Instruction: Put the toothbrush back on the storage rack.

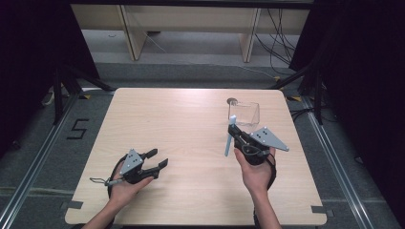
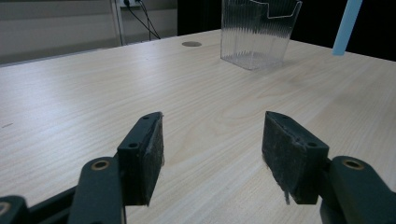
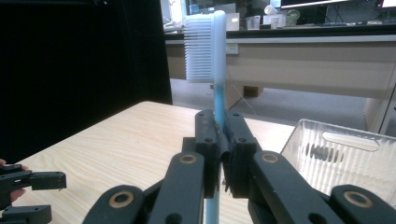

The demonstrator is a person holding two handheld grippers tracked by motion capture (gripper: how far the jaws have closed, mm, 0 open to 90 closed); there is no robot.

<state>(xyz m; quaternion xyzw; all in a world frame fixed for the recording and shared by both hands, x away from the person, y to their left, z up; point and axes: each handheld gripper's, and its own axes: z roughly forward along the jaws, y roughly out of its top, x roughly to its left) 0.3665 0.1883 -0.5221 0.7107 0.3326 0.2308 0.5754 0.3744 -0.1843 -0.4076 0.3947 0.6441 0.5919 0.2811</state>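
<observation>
Light wood-grain table (image 1: 191,143) with rounded corners stands on grey carpeted floor (image 1: 191,71). Beyond its far edge: pale wooden furniture legs (image 1: 136,38) and loose black cables (image 1: 279,43). Black curtains (image 1: 28,47) hang at both sides. A black numeral "5" floor marking (image 1: 78,129) lies off the left edge.

Pale blue toothbrush (image 3: 215,70) stands upright, white bristles up top, clamped mid-handle; clear ribbed plastic container (image 1: 243,113) sits empty at its one o'clock, just beyond.
</observation>
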